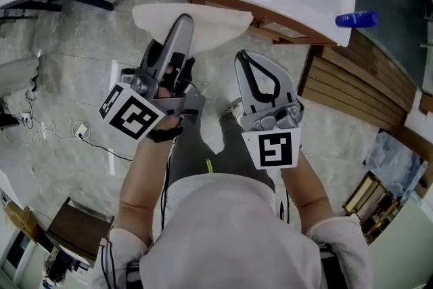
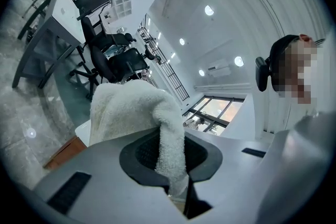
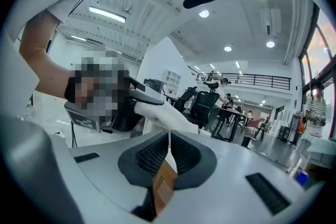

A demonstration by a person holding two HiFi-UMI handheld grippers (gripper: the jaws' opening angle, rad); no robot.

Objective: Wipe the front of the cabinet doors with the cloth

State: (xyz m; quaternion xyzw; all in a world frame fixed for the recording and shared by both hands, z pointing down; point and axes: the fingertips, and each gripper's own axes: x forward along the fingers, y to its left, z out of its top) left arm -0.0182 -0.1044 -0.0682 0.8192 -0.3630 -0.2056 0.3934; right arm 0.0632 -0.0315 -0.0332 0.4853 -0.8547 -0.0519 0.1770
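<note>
Between closed L tool (image 2: 177, 189) jaws: cloth (image 2: 131, 107).

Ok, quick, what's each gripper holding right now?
Left gripper: jaws shut on the cloth.
Right gripper: jaws shut, holding nothing.

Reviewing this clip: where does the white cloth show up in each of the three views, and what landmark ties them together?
Head view: cloth upper centre, spread past the tip of the left gripper.
Left gripper view: cloth centre, pinched between the jaws, bunched above them.
Right gripper view: cloth centre-left, hanging from the left gripper, just above the right gripper.
Shared landmark: the brown wooden cabinet.
</note>
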